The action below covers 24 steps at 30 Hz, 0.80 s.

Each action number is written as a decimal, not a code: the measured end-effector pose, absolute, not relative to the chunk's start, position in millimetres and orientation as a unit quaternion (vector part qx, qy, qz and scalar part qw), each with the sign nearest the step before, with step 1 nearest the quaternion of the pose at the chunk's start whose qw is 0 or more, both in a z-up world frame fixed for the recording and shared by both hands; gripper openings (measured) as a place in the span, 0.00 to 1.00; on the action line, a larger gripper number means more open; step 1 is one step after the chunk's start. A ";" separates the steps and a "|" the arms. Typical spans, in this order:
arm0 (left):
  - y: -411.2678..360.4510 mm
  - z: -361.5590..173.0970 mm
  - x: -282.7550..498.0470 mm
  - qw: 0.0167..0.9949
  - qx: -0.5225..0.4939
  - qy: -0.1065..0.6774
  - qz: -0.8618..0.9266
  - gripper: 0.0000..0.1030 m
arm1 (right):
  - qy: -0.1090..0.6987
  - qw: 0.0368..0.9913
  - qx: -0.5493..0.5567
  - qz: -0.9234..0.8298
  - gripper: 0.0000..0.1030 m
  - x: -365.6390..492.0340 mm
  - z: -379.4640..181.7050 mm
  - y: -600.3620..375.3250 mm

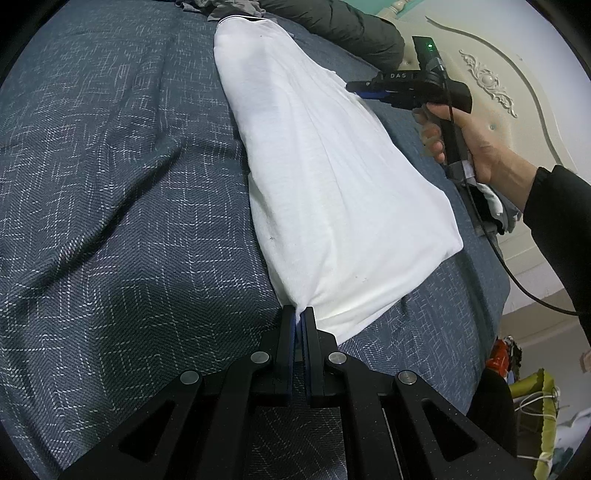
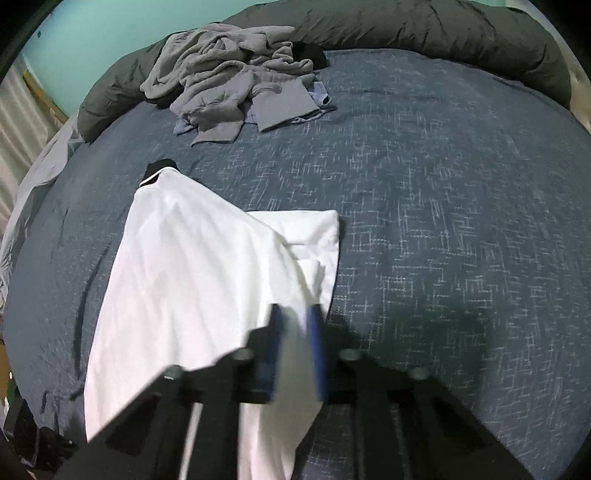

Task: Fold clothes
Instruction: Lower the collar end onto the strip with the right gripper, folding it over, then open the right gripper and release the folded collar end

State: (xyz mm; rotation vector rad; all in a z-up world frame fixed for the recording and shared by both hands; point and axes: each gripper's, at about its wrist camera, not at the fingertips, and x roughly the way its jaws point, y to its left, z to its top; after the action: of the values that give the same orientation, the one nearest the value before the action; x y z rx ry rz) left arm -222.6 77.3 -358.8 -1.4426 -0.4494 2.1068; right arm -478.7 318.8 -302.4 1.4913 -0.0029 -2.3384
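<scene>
The white garment point(image 1: 332, 177) lies on the bed point(image 1: 110, 184), over the dark blue patterned cover, already folded lengthwise into a long narrow panel with its collar end far from the left wrist camera and its hem end near it.

The left gripper point(image 1: 298, 314) has its jaws pressed together on the near corner of the hem — a pinch that anchors this end so the panel stays taut and straight while the other end is handled.

The right gripper point(image 2: 295, 314) sits at the panel's side edge, partway along its length, carried by the person's right hand point(image 1: 465, 136). In the right wrist view the blue pads point(image 2: 275, 332) are motion-blurred, with white cloth visible between them; they read as closed, but whether they actually grip the fabric cannot be told. A folded-in sleeve point(image 2: 314, 236) shows beside them.

Judgement: the placement suits a crosswise fold, one end fixed and the side secured.

A heap of grey clothes point(image 2: 229, 81) waits near the dark quilt point(image 2: 406, 26), well apart from the work zone — presumably unfolded items.
</scene>
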 end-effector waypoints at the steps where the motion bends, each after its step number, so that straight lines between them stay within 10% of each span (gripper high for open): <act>1: 82.0 -359.9 -223.4 0.271 -0.536 -0.167 0.782 0.03 | -0.002 0.179 0.526 -0.831 0.02 -477.9 -301.8 319.8; 24: 85.6 -330.2 -211.6 0.270 -0.537 -0.159 0.783 0.03 | -0.016 0.075 0.536 -0.841 0.05 -479.9 -308.3 332.4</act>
State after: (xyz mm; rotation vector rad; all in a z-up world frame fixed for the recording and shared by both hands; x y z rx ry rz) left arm -211.6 85.6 -330.2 -1.4472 -0.4278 2.1102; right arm -479.9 332.4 -308.3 1.6092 -0.0490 -2.5223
